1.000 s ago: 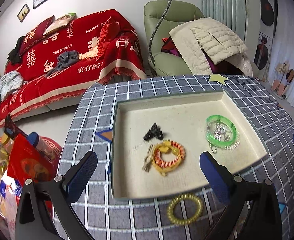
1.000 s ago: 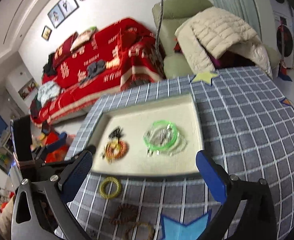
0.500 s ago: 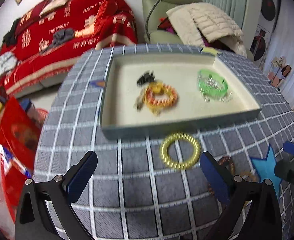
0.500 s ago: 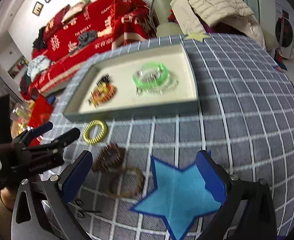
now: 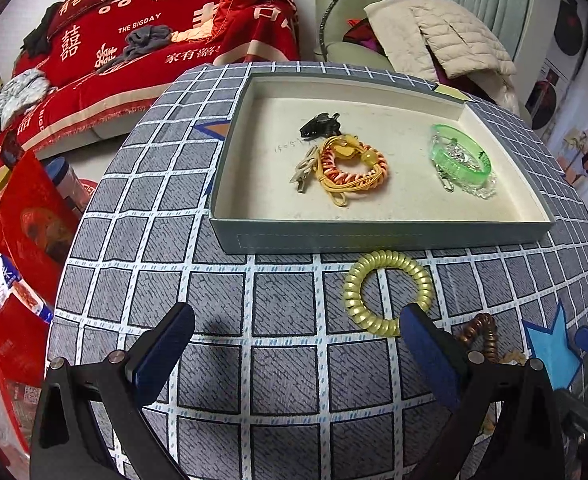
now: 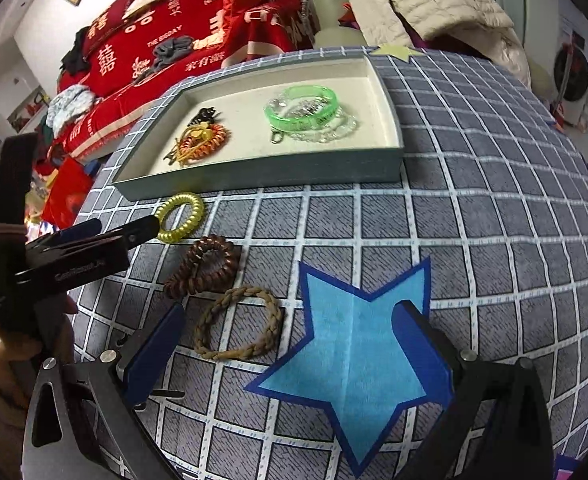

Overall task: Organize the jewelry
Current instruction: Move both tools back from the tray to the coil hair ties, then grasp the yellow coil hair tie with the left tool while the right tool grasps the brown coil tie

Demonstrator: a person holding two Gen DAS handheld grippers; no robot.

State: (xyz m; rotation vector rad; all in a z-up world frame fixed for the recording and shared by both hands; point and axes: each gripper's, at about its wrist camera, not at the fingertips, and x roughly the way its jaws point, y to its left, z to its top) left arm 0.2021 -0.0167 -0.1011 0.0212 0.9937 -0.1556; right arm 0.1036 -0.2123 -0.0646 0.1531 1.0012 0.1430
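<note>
A grey tray [image 5: 374,236] [image 6: 254,176] holds a black clip [image 5: 320,125], an orange coil bracelet [image 5: 352,166] and a green bangle [image 5: 460,156] [image 6: 302,106]. In front of it on the checked cloth lie a yellow coil ring [image 5: 388,292] [image 6: 180,218], a brown coil ring [image 6: 204,266] and a braided tan bracelet [image 6: 238,328]. My left gripper [image 5: 298,344] is open and empty, its right finger beside the yellow ring. My right gripper [image 6: 290,348] is open and empty, low over the blue star [image 6: 358,344], with the tan bracelet by its left finger.
The round table's edge curves off at the left, with red bags [image 5: 26,232] on the floor below. A red sofa [image 5: 154,36] and a green armchair [image 5: 374,0] with a beige jacket stand behind. The left gripper's body [image 6: 70,256] shows in the right wrist view.
Both grippers have pulled back from the tray and dropped lower toward the cloth. The loose rings in front of the tray now sit close to the fingers. Nothing was grasped.
</note>
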